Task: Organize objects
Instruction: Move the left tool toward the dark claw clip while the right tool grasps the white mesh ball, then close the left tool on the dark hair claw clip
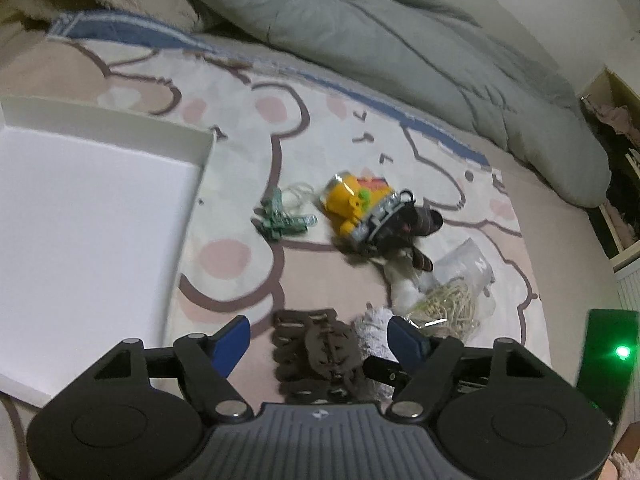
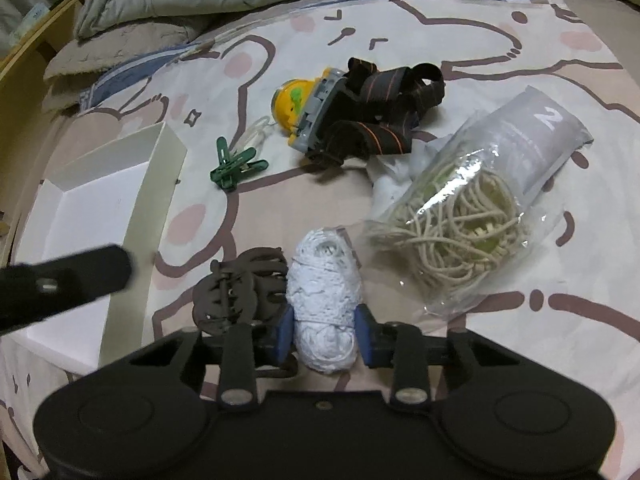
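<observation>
My left gripper (image 1: 320,344) is open, its blue pads either side of a brown hair claw clip (image 1: 320,354) lying on the bed. My right gripper (image 2: 325,330) has its blue pads against both sides of a white ball of string (image 2: 326,300), which still rests on the bed beside the brown clip (image 2: 236,292). A yellow headlamp (image 2: 304,104) with a dark strap, green clothes pegs (image 2: 234,166) and a clear bag of beige cord (image 2: 460,212) lie farther out. A white open box (image 1: 80,240) stands to the left and also shows in the right wrist view (image 2: 132,208).
A grey duvet (image 1: 380,40) is bunched along the far side of the bed. A wooden bed frame edge (image 2: 36,36) shows at far left. A green-lit device (image 1: 612,356) stands at right. My left gripper's arm (image 2: 60,280) crosses above the box.
</observation>
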`<state>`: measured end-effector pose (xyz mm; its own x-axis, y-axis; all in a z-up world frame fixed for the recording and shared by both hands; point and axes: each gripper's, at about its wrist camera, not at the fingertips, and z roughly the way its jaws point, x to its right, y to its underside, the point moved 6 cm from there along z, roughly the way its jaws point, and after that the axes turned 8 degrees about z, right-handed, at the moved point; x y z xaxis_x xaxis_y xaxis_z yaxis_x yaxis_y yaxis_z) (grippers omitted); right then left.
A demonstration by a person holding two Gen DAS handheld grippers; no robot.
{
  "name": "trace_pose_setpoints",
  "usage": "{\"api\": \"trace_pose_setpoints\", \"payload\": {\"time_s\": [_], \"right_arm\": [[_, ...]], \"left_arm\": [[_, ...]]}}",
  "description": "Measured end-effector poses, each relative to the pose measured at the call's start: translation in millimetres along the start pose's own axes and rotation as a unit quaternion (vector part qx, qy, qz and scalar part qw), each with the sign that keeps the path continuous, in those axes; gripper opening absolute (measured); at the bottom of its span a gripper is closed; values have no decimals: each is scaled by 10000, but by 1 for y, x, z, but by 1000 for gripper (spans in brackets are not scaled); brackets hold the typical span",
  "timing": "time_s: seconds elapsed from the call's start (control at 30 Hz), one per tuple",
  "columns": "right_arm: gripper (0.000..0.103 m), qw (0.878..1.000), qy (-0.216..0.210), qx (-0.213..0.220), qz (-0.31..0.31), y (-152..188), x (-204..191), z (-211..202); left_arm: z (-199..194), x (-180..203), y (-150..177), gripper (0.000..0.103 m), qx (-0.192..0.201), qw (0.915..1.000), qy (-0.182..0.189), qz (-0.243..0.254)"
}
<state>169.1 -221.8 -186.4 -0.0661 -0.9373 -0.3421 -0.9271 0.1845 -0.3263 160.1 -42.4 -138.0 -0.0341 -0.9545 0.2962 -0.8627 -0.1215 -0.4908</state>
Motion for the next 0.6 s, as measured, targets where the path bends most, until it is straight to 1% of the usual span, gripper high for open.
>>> {"api": "trace_pose_setpoints", "payload": {"time_s": [0.13, 0.23, 0.4, 0.6], "right_arm": [[29, 9999, 22, -9, -98, 4, 2, -6], [29, 9998, 85, -44, -170, 8, 6, -11], [28, 9997, 48, -134, -207, 15, 15, -21], [28, 9994, -52, -320, -92, 25, 30, -28]], "left_arm": [[15, 6, 3, 76, -159, 9998, -20, -68], [26, 11, 7, 77, -217, 9996, -187, 41], [44, 16, 10, 77, -300, 9985, -421, 161], [64, 16, 15, 76, -519, 9967, -615, 91]]}}
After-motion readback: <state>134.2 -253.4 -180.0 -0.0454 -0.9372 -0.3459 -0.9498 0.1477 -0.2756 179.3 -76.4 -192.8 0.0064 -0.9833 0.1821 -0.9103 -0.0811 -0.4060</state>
